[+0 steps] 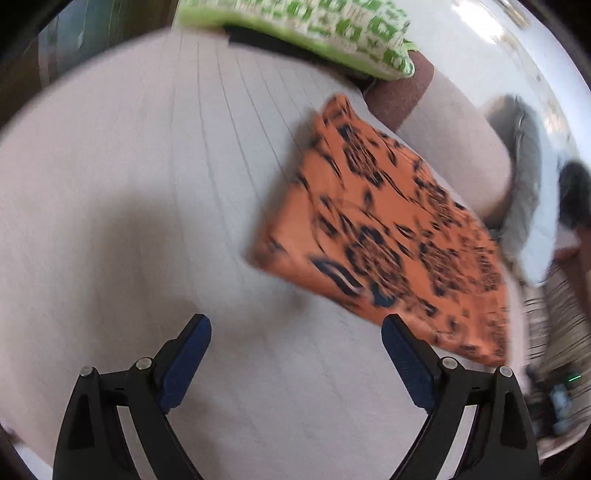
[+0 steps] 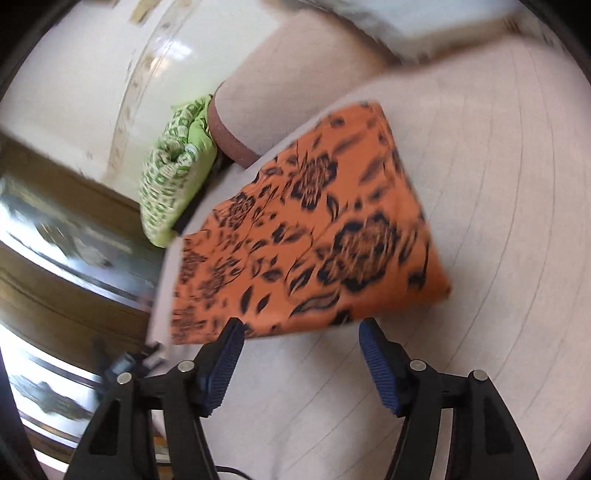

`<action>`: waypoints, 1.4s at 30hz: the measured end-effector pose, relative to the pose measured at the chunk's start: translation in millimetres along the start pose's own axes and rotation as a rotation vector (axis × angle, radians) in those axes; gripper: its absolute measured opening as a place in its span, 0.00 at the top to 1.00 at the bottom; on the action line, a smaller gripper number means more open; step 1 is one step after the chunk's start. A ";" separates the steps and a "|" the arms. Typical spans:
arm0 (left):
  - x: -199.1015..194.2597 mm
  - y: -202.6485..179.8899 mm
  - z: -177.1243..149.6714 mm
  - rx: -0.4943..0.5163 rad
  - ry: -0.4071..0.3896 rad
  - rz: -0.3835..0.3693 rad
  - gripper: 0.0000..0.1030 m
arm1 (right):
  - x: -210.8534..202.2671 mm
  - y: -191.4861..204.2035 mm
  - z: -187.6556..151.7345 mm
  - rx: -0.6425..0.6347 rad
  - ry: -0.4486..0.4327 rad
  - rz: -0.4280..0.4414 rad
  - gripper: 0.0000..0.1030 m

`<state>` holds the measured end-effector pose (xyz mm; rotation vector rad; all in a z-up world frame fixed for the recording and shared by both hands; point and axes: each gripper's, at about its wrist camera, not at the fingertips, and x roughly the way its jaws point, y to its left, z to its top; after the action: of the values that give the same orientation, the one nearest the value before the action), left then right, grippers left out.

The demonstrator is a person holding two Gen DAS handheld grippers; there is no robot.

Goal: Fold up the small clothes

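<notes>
An orange cloth with a dark floral print (image 1: 388, 236) lies folded into a flat rectangle on a pale ribbed sofa seat (image 1: 147, 184). My left gripper (image 1: 295, 325) is open and empty, hovering above the seat just short of the cloth's near edge. In the right wrist view the same cloth (image 2: 306, 236) lies ahead. My right gripper (image 2: 299, 328) is open and empty, its tips at the cloth's near edge. Both views are motion-blurred.
A green-and-white patterned cushion (image 1: 314, 29) rests at the sofa's far end; it also shows in the right wrist view (image 2: 173, 181). A brown-trimmed backrest (image 1: 402, 92) runs beside the cloth. Dark wooden furniture (image 2: 66, 258) stands beyond the seat edge.
</notes>
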<state>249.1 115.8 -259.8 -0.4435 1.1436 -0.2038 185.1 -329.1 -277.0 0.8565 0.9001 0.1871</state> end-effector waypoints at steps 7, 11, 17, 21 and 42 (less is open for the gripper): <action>31.3 -5.9 10.4 -0.224 -0.034 -0.102 0.06 | 26.9 -46.7 -13.6 0.349 0.005 0.140 0.28; 46.5 -8.5 30.8 -0.279 -0.075 -0.123 0.06 | 37.4 -53.0 -2.1 0.411 -0.072 0.128 0.28; 63.7 -13.1 48.7 -0.328 -0.140 -0.170 0.08 | 57.1 -45.4 25.6 0.423 -0.176 0.045 0.24; 71.4 -16.9 51.3 -0.296 -0.131 -0.118 0.67 | 72.4 -36.0 39.9 0.370 -0.207 -0.003 0.59; -21.8 6.5 -69.2 -0.120 -0.083 -0.128 0.78 | -37.1 -0.2 -41.8 0.135 -0.115 -0.116 0.81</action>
<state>176.7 113.6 -268.0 -0.6267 1.0504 -0.2271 130.3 -323.0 -268.0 0.9280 0.8588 -0.0235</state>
